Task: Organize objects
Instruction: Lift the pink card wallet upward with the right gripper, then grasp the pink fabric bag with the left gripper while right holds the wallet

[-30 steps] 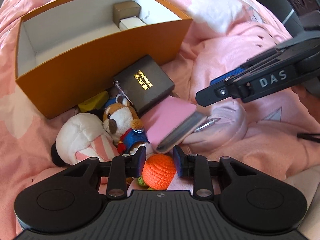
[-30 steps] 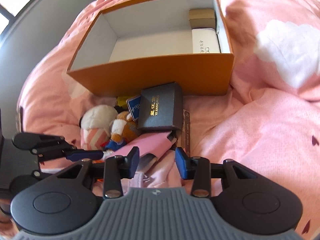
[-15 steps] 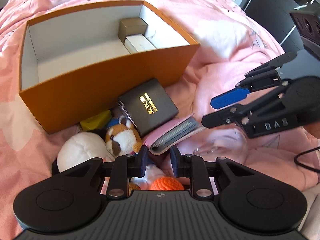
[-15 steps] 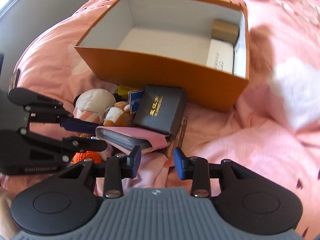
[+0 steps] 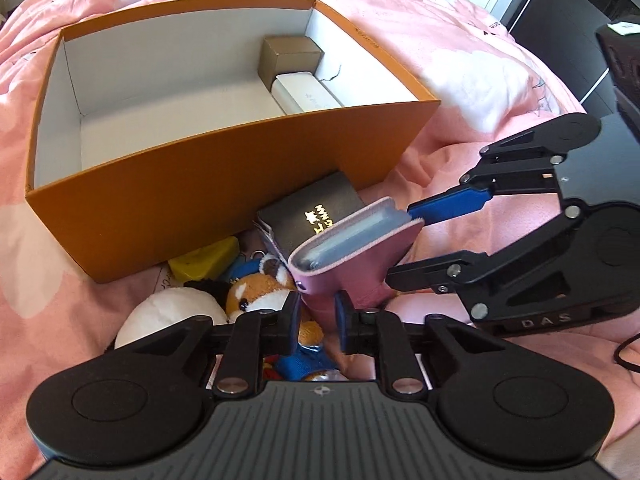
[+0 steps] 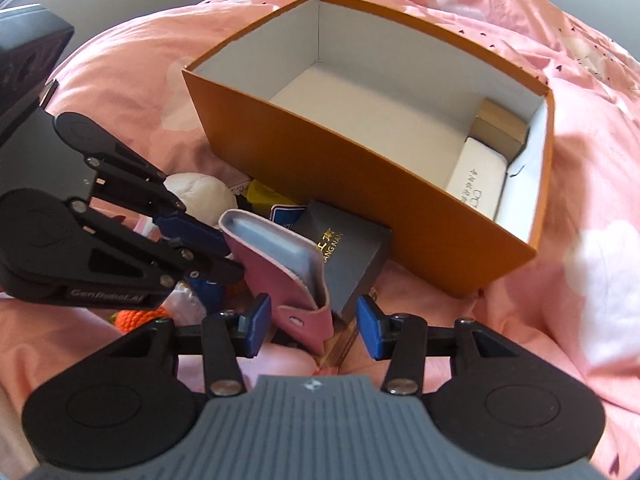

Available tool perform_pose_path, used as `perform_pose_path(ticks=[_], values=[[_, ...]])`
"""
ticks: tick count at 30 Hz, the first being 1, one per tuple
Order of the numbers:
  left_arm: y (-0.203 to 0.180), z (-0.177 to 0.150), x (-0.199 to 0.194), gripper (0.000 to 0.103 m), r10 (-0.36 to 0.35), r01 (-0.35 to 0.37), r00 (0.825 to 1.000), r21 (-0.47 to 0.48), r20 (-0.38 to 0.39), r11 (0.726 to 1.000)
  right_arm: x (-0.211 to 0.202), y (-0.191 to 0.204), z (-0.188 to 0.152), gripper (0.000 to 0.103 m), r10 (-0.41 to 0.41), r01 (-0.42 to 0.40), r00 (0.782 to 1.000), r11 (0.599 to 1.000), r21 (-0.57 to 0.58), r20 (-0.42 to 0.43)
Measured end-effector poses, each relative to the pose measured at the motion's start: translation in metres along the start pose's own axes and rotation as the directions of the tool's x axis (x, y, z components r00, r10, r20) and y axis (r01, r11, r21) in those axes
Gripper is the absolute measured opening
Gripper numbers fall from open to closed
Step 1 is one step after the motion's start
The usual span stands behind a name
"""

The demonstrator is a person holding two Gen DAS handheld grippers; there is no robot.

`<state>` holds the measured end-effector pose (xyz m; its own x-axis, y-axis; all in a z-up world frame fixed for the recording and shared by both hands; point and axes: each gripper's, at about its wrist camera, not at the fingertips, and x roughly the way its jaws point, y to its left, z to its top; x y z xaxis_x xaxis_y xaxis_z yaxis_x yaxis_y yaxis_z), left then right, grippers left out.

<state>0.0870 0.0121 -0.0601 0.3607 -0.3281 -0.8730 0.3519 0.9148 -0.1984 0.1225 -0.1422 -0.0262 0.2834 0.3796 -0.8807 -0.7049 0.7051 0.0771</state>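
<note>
A pink card wallet (image 5: 352, 252) is lifted off the bed, pinched at its lower flap by my left gripper (image 5: 317, 316). It also shows in the right wrist view (image 6: 280, 264), standing between the open fingers of my right gripper (image 6: 312, 326), which do not touch it. An open orange box (image 5: 224, 184) sits behind, holding a tan box (image 5: 290, 58) and a white case (image 5: 306, 96). A black box with gold lettering (image 5: 316, 212) leans against the orange box's front wall.
Below the wallet lie a fox plush (image 5: 260, 296), a white plush (image 5: 172, 320), a yellow item (image 5: 204, 258) and an orange crochet ball (image 6: 138, 318). A rumpled pink bedspread (image 5: 460, 72) lies all around. Dark furniture (image 5: 580, 8) stands at the far right.
My left gripper has shut on the pink wallet and raised it upright off the pile. My right gripper has swung round beside it, with the wallet now between its open fingers.
</note>
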Motion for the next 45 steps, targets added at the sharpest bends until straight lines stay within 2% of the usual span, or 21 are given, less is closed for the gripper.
perform_pose_path(ticks=[2, 3, 5, 12, 16, 17, 19, 24, 29, 33, 38, 45], values=[[0.001, -0.001, 0.001, 0.033, -0.005, 0.005, 1.000, 0.004, 0.017, 1.000, 0.009, -0.005, 0.000, 0.040, 0.022, -0.022, 1.000, 1.000, 0.009, 0.003], [0.002, -0.001, 0.002, 0.036, -0.013, 0.013, 1.000, 0.005, 0.021, 1.000, 0.011, -0.008, 0.000, 0.031, 0.044, -0.044, 0.999, 0.999, 0.021, 0.011], [0.003, -0.001, 0.003, 0.041, -0.017, 0.017, 1.000, 0.012, 0.025, 1.000, 0.011, -0.013, 0.000, 0.031, 0.059, -0.060, 0.998, 0.997, 0.050, 0.019], [0.004, -0.004, -0.003, 0.041, -0.041, 0.041, 0.999, 0.022, 0.005, 0.999, -0.001, -0.023, -0.004, 0.021, 0.083, -0.089, 0.995, 0.988, 0.128, 0.050], [0.002, -0.001, 0.010, 0.041, -0.004, 0.004, 1.000, 0.034, -0.002, 0.999, 0.005, -0.027, -0.002, 0.022, 0.097, -0.103, 0.994, 0.986, 0.131, 0.049], [0.002, -0.001, 0.013, 0.036, -0.005, 0.005, 1.000, 0.030, 0.004, 1.000, 0.007, -0.027, -0.001, 0.023, 0.101, -0.107, 0.994, 0.986, 0.129, 0.049], [0.005, 0.001, 0.016, 0.034, -0.012, 0.012, 1.000, 0.017, 0.010, 1.000, 0.011, -0.027, 0.001, 0.032, 0.114, -0.119, 0.992, 0.986, 0.118, 0.048], [0.013, 0.001, 0.019, 0.027, -0.029, 0.029, 1.000, -0.013, 0.008, 0.999, 0.027, -0.029, -0.001, 0.041, 0.144, -0.149, 0.988, 0.983, 0.107, 0.053], [0.011, 0.001, 0.011, 0.026, -0.030, 0.030, 0.999, 0.006, -0.014, 1.000, 0.023, -0.035, -0.002, 0.030, 0.170, -0.181, 0.982, 0.972, 0.153, 0.081], [0.001, -0.004, -0.006, 0.026, -0.039, 0.042, 0.999, 0.103, -0.028, 0.994, 0.008, -0.025, -0.005, 0.027, 0.115, -0.129, 0.987, 0.985, 0.119, 0.112], [-0.017, -0.020, -0.021, 0.026, -0.053, 0.067, 0.997, 0.271, -0.060, 0.960, -0.027, -0.024, -0.012, 0.027, 0.043, -0.070, 0.980, 0.989, 0.134, 0.193], [-0.046, -0.037, -0.026, 0.029, -0.055, 0.110, 0.991, 0.507, -0.123, 0.855, -0.044, -0.026, -0.023, 0.027, -0.005, -0.033, 0.979, 0.983, 0.178, 0.206]])
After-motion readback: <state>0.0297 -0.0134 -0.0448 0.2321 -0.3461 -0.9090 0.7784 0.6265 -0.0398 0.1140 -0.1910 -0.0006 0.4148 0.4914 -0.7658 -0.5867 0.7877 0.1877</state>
